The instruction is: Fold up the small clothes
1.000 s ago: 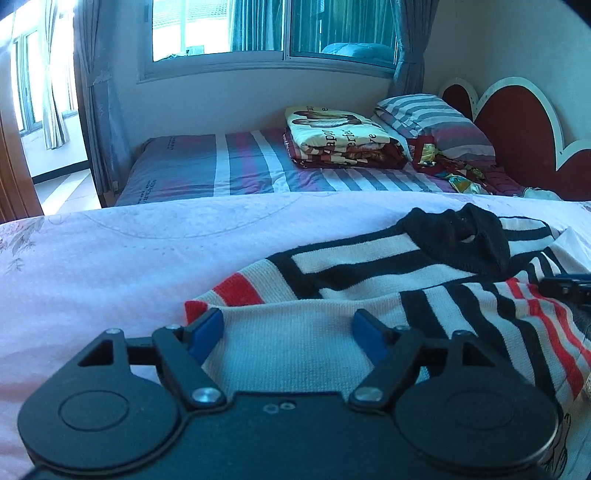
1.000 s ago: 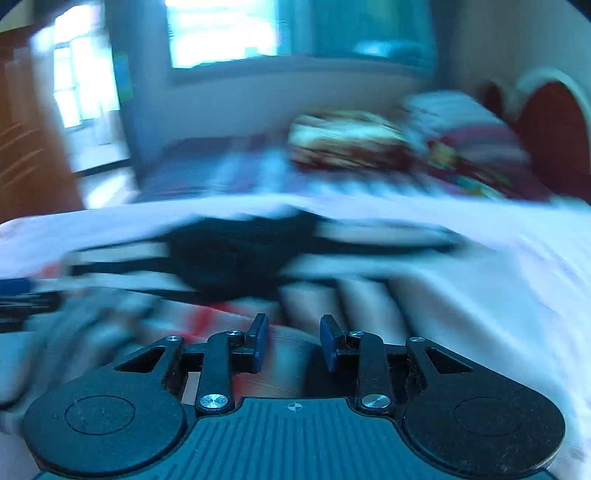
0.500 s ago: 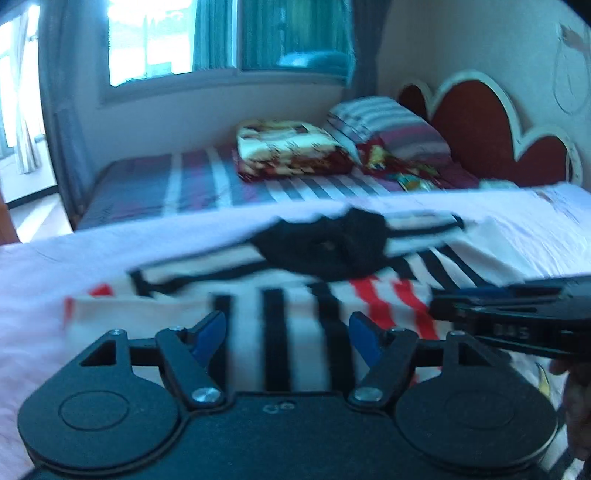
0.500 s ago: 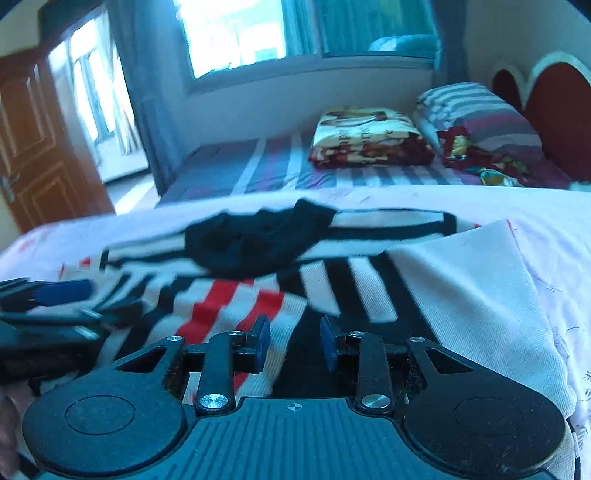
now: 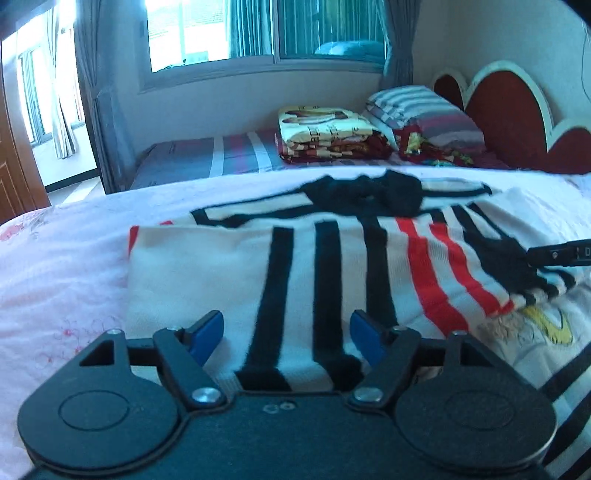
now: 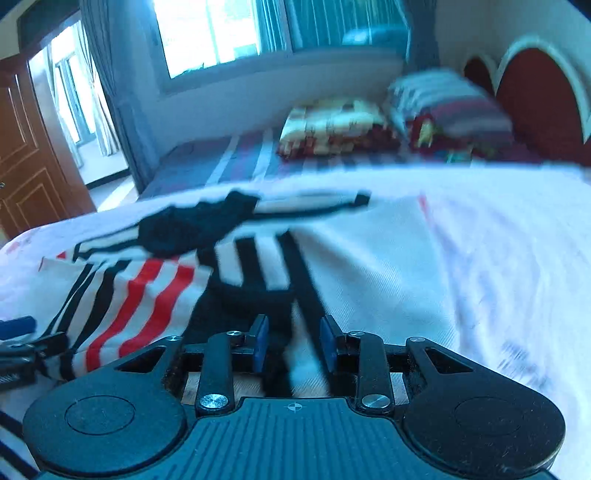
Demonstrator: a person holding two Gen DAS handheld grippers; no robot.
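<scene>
A small white sweater (image 5: pixel 229 273) with black and red stripes and a black collar (image 5: pixel 365 192) lies on the pink bedsheet (image 5: pixel 55 266), its sides folded inward. My left gripper (image 5: pixel 286 332) is open and hovers over the sweater's folded left part. My right gripper (image 6: pixel 293 341) is open, its blue pads (image 6: pixel 260 341) a small gap apart over the black-striped fold (image 6: pixel 258 266). The right gripper's tip (image 5: pixel 557 253) shows at the right edge of the left wrist view. The left gripper (image 6: pixel 18 343) shows at the left edge of the right wrist view.
A second bed (image 5: pixel 207 162) with a striped sheet stands beyond, carrying a folded blanket (image 5: pixel 328 129) and a striped pillow (image 5: pixel 424 110). A red headboard (image 5: pixel 517 122) is at the right. A window (image 5: pixel 258 29) and a wooden door (image 6: pixel 33 155) are behind.
Both grippers have drawn back toward me over the sweater. The left sleeve side now lies folded inward with vertical stripes. The right gripper has opened a little.
</scene>
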